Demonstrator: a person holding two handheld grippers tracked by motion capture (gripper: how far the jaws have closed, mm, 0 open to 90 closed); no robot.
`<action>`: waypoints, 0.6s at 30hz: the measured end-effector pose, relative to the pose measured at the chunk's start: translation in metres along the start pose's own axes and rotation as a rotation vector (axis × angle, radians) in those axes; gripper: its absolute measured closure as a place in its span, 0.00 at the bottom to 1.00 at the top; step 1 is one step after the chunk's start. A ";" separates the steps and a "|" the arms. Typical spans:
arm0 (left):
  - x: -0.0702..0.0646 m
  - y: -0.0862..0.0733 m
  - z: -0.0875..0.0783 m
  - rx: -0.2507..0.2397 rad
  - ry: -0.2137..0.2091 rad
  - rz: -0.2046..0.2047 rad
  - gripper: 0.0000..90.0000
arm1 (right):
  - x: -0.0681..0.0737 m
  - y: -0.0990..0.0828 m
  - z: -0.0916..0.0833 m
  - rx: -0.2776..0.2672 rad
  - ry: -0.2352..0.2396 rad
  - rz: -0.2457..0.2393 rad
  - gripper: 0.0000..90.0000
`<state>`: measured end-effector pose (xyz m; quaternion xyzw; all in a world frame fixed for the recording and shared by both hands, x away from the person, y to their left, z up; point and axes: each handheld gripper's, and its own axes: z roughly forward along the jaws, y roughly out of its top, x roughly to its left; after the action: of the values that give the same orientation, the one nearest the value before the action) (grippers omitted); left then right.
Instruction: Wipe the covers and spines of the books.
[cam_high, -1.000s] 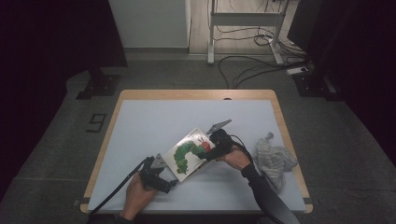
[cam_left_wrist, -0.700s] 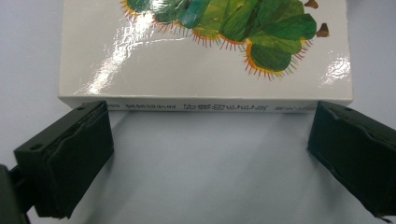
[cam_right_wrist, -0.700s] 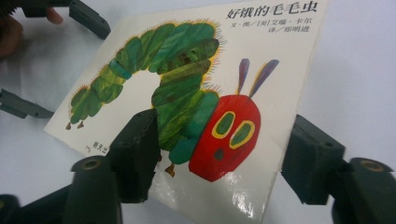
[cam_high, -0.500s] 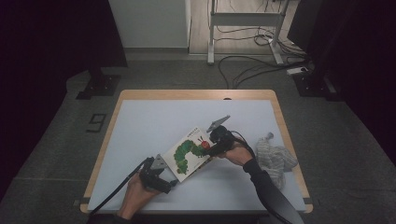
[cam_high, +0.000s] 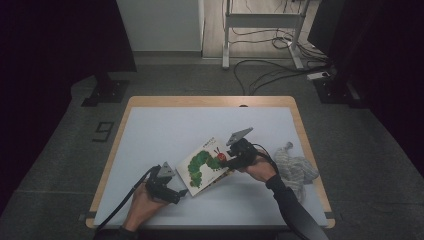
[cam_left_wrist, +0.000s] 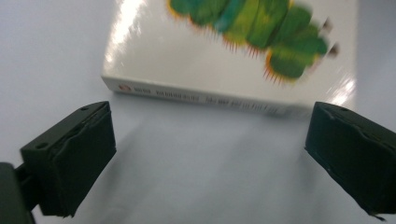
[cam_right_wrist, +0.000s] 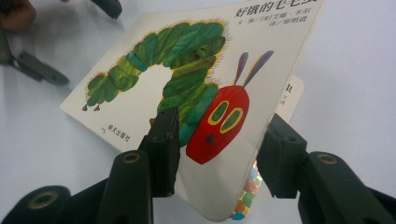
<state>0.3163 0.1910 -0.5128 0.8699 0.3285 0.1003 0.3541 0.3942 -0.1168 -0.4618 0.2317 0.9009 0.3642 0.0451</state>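
The fingers (cam_right_wrist: 163, 149) of my right gripper (cam_right_wrist: 219, 154) have just been closing on the front cover of one caterpillar picture book (cam_high: 205, 164), lifting it slightly. The book lies mid-tabletop (cam_high: 165, 130). My left gripper (cam_left_wrist: 205, 154) waits by the spine, fingers wide apart. One crumpled cloth (cam_high: 296, 169) lies right.

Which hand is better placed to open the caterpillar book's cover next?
Right. The right tongs have just been closing around the lifted cover of the book; the left tongs sit open, short of its spine.
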 end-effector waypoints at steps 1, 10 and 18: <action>0.001 0.001 -0.002 -0.014 -0.011 -0.009 0.03 | 0.000 -0.001 -0.001 -0.003 -0.001 -0.006 0.60; 0.003 0.003 -0.004 -0.016 -0.027 -0.023 0.04 | 0.005 -0.011 -0.007 -0.008 -0.011 -0.006 0.64; 0.004 0.007 -0.004 -0.027 -0.046 -0.030 0.05 | 0.007 -0.022 -0.013 -0.019 -0.010 -0.005 0.66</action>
<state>0.3209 0.1922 -0.5051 0.8621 0.3320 0.0795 0.3746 0.3763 -0.1355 -0.4669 0.2307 0.8977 0.3716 0.0529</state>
